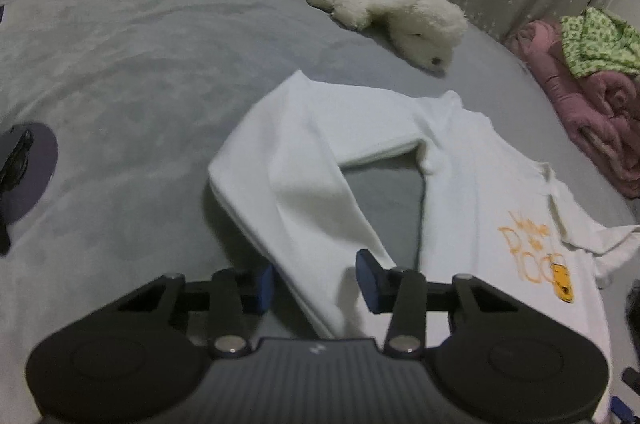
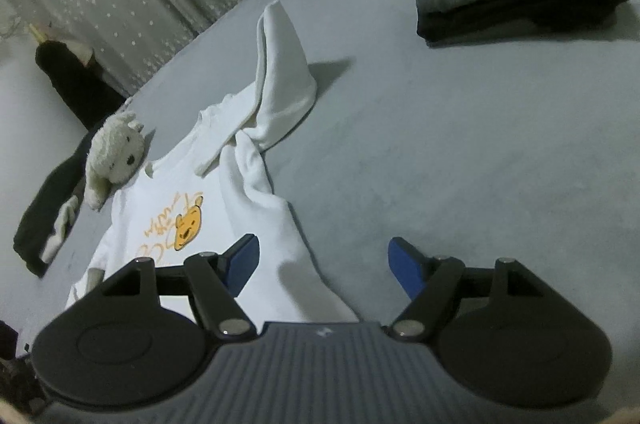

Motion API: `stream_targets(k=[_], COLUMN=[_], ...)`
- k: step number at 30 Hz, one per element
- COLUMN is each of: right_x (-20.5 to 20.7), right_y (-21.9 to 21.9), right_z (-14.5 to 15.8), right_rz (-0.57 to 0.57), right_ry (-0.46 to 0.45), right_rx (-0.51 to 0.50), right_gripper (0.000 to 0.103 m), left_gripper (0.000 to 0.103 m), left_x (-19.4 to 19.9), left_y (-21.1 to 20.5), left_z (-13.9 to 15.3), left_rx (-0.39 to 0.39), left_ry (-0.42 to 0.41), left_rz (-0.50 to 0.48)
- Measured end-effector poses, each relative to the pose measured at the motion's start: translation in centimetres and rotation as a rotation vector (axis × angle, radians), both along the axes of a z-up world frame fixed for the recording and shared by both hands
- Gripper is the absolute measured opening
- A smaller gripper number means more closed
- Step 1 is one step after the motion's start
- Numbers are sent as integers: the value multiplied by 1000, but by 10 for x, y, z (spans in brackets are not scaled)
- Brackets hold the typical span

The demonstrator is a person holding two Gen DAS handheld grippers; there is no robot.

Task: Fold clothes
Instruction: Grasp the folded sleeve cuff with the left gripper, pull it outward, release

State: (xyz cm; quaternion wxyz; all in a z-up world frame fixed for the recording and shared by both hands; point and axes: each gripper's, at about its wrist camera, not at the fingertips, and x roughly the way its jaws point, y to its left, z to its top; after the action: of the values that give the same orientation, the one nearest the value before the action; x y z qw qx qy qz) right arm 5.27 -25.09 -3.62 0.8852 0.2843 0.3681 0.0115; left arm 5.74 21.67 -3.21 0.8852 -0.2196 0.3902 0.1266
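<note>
A white sweatshirt point(image 1: 460, 191) lies spread on the grey bed point(image 1: 140, 71). The left hand-held gripper point(image 1: 316, 282) hovers with its jaws partly apart around a folded sleeve, pads not pressing it. The right hand-held gripper point(image 2: 322, 264) stands wide open over the sweatshirt's edge, gripping nothing.

Left gripper point(image 1: 316, 284), right gripper point(image 2: 322, 264), black linkages, blue pads, silver screws
</note>
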Motion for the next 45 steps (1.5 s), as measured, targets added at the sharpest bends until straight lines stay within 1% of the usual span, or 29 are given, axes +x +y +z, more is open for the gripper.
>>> stream_targets(k=[1,2,3,4,5,6,8,10,11,13,15,17,19,21,24,26,29,32,36,40,42,44,45], right_x=[0,0,0,0,-1,-1,-2,-1,-2,-6,-9,-13,-16,-19,-23,-24,-25,-25,-23,-17,-13,-7,-3], right_y=[0,-1,-1,-1,-2,-2,-4,-4,-4,-3,-1,1,3,6,7,7,4,1,-8,-11,-8,-3,0], right_z=[-1,-1,-1,-1,-1,-1,-1,-1,0,1,2,3,4,5,5,5,5,3,2,-1,-3,-6,-9], right_rz=[2,4,5,5,4,4,2,5,7,14,22,28,32,36,38,33,19,7,-16,-20,-8,8,12], right_ry=[3,4,4,4,4,5,7,10,11,12,12,10,7,5,2,1,0,0,0,-6,-15,-25,-24], right_rx=[2,2,1,3,8,13,22,27,30,34,33,31,28,26,26,31,50,74,79,81,84,92,93], right_gripper=[76,76,76,76,76,76,76,76,76,76,76,76,76,76,76,76,76,76,75,66,60,51,50], left_gripper=[34,25,17,15,10,5,4,4,4,4,4,5,7,20,32,36,38,38,38,37,37,37,37], left_x=[3,5,7,9,11,11,8,1,-2,-12,-21,-29,-35,-39,-46,-49,-55,-57,-56,-54,-51,-48,-45], left_y=[0,-2,-3,-5,-5,-4,0,6,8,11,15,20,25,27,32,30,19,3,-18,-42,-52,-59,-63], left_z=[-1,-1,-2,-2,-3,-2,0,5,9,19,28,34,36,36,35,38,40,38,34,30,26,20,16], left_rx=[16,41,66,91,111,112,98,67,64,91,138,190,229,249,203,179,179,166,119,71,58,47,46], left_ry=[5,10,14,19,23,22,10,-26,-49,-104,-152,-188,-202,-189,-177,-184,-200,-204,-217,-233,-244,-252,-247], left_rz=[3,2,2,1,2,7,17,40,52,87,135,190,232,259,266,252,213,145,26,-101,-144,-180,-194])
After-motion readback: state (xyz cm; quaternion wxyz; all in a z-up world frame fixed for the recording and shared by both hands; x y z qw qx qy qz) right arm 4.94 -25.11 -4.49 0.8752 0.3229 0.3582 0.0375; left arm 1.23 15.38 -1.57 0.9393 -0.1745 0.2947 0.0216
